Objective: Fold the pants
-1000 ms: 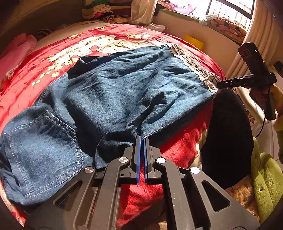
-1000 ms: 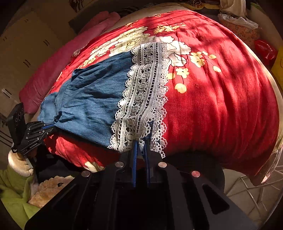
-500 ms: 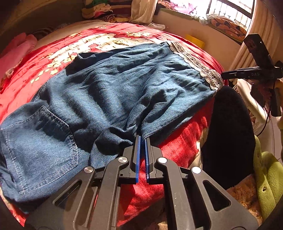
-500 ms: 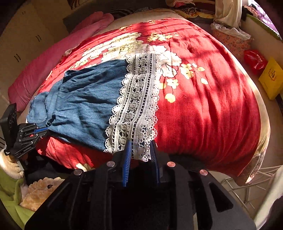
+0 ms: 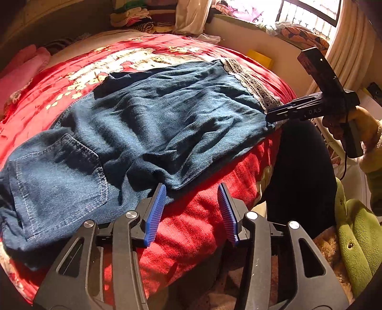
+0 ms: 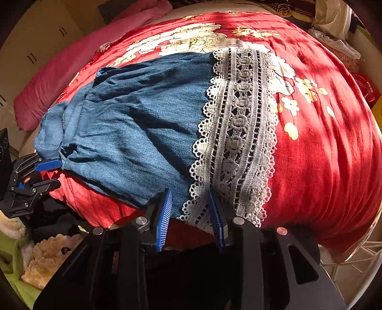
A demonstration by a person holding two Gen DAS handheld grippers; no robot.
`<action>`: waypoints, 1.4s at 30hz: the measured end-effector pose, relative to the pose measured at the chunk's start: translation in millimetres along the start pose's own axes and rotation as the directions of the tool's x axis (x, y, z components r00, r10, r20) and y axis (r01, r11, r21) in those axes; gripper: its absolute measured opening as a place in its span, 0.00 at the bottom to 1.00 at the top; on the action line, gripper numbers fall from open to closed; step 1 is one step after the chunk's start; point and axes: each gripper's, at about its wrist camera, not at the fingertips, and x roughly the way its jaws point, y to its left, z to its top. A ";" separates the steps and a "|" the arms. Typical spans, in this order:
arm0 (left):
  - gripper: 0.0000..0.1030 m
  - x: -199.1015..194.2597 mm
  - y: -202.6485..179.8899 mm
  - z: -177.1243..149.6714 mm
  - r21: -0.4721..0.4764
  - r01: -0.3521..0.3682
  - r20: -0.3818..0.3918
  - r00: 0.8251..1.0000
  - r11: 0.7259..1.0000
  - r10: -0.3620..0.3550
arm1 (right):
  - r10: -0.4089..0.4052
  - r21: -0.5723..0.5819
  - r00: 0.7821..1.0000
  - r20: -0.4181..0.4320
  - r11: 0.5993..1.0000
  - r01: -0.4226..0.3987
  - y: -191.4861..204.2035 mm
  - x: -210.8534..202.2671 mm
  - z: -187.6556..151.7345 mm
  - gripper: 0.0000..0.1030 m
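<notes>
Blue denim pants [image 5: 148,124] with a white lace hem [image 6: 241,133] lie spread flat on a red floral bedspread [image 6: 322,124]. A back pocket [image 5: 57,176] is at the left of the left wrist view. My left gripper [image 5: 191,209] is open at the pants' near edge, its blue pads [image 5: 156,211] apart with nothing between them. My right gripper [image 6: 191,217] is open at the lace hem's near corner; the cloth edge lies between the pads, not pinched. The right gripper also shows in the left wrist view [image 5: 274,114], and the left gripper in the right wrist view [image 6: 51,174].
A pink pillow [image 6: 78,59] lies at the bed's far left. Piled clothes [image 5: 133,16] sit behind the bed near a window [image 5: 310,14]. A yellow box [image 5: 259,58] and a red bag [image 6: 366,88] are beside the bed. Green fleece sleeve [image 5: 358,238] is at the near edge.
Both grippers opened and let go of the pants: the left off the near edge, the right off the lace hem. The pants now lie flat on the bed.
</notes>
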 end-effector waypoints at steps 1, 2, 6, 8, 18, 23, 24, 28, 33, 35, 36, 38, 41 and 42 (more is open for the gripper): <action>0.38 -4.2 2.8 -0.5 -0.012 -0.002 0.007 1.000 1.000 0.002 | -0.004 -0.005 1.000 -0.007 1.000 0.004 0.9 0.3 -0.4 0.29; 0.39 -9.8 6.1 -0.6 -0.026 0.000 0.020 1.000 1.000 0.001 | -0.009 -0.015 1.000 -0.011 1.000 0.009 2.7 -0.2 -1.6 0.29; 0.57 -44.1 23.5 -1.2 -0.079 -0.042 0.098 0.994 0.996 0.050 | 0.010 -0.022 1.000 0.018 1.000 -0.010 7.2 -12.6 -3.6 0.34; 0.67 -63.9 40.6 -4.9 -0.127 -0.090 0.131 0.986 0.988 0.107 | 0.033 -0.034 0.997 0.072 0.999 -0.031 12.3 -26.1 -2.4 0.38; 0.83 -103.7 171.5 -47.1 -0.517 -0.320 0.030 0.920 0.794 0.390 | 0.153 -0.201 0.984 0.088 0.970 -0.133 77.0 -25.0 16.0 0.48; 0.83 -77.2 210.7 -56.3 -0.644 -0.142 0.033 0.976 0.752 0.213 | 0.149 -0.225 0.987 0.066 0.965 -0.131 93.3 -11.5 28.9 0.48; 0.83 -71.1 210.1 -55.6 -0.648 -0.125 0.037 0.980 0.751 0.195 | 0.149 -0.225 0.987 0.064 0.965 -0.131 94.2 -9.8 30.0 0.48; 0.54 -49.5 210.6 -44.7 -0.653 -0.093 0.034 0.988 0.752 0.152 | 0.154 -0.223 0.987 0.049 0.965 -0.139 97.0 -1.4 34.5 0.49; 0.33 -52.4 214.9 -23.6 -0.613 -0.171 0.009 0.975 0.772 0.222 | 0.169 -0.219 0.985 0.014 0.962 -0.162 101.8 11.6 36.1 0.49; 0.30 -65.5 218.2 -17.3 -0.586 -0.211 0.019 0.962 0.782 0.273 | 0.178 -0.229 0.984 -0.006 0.957 -0.175 106.1 16.5 35.6 0.49; 0.30 -72.1 221.2 -16.3 -0.582 -0.208 0.032 0.960 0.786 0.278 | 0.177 -0.234 0.984 -0.015 0.956 -0.175 107.9 19.7 34.7 0.49; 0.30 -76.4 226.6 -18.5 -0.584 -0.203 0.042 0.959 0.786 0.279 | 0.157 -0.232 0.987 -0.046 0.959 -0.163 110.2 30.5 32.1 0.49; 0.30 -58.0 229.9 -30.5 -0.579 -0.218 -0.007 0.965 0.786 0.262 | 0.136 -0.227 0.988 -0.073 0.962 -0.149 111.8 43.6 27.3 0.50; 0.31 -54.2 230.1 -34.8 -0.585 -0.208 -0.001 0.967 0.784 0.256 | 0.129 -0.235 0.989 -0.069 0.962 -0.142 113.1 44.6 25.9 0.51</action>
